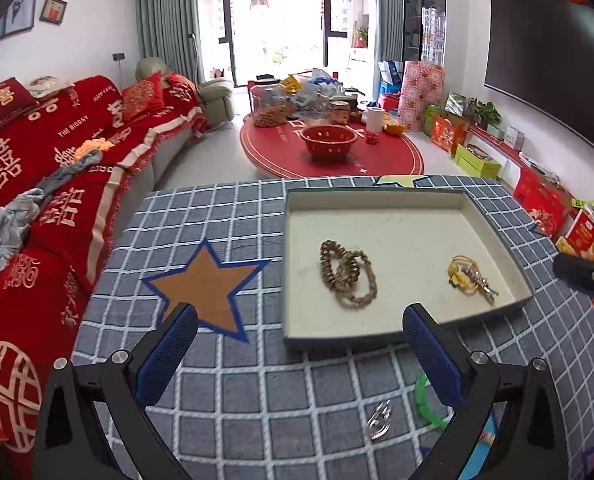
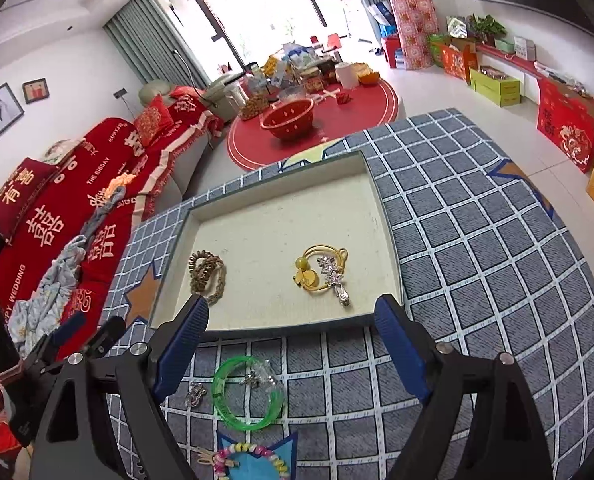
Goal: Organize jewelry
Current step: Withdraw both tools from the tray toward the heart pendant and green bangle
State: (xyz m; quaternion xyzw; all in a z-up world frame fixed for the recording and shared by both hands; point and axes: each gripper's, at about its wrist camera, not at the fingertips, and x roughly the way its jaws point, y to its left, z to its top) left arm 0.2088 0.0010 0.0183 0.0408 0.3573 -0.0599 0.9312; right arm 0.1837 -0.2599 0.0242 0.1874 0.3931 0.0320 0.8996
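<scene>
Spread right claw [image 2: 293,312] above jewelry tray [image 2: 381,200]

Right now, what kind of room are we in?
It looks like a home living room: a long sofa under red covers, a big dark TV on the wall, and curtains beside a bright balcony door.

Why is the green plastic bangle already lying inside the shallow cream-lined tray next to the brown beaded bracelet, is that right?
Not quite. The green plastic bangle lies outside the shallow cream-lined tray, on the checked cloth in front of it, as the right wrist view shows. The brown beaded bracelet is inside.
</scene>
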